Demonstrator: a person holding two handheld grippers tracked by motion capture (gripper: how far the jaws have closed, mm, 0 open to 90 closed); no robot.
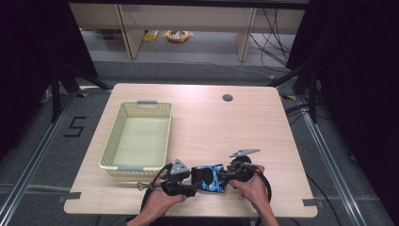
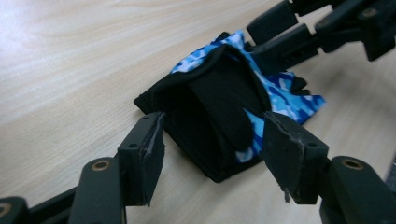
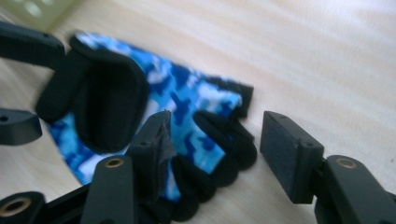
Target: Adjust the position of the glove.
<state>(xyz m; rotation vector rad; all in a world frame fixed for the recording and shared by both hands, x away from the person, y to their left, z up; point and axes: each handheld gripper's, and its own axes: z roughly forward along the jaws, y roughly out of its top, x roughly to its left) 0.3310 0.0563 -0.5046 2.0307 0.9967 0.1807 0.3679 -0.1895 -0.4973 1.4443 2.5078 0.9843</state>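
We've got the blue camo glove (image 1: 210,178) flat on the table (image 1: 211,122) at the near edge, between both grippers. Left gripper (image 2: 212,140) fingers spread around its black cuff end, not pressing. Right gripper (image 3: 215,140) fingers spread over its finger end, glove loose.

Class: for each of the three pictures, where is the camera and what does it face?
High view: above the near edge, facing the table, basket, both hands.
Left gripper view: on the left hand-held gripper, facing the glove; own jaws.
Right gripper view: on the right hand-held gripper; own jaws.
Shared: glove.
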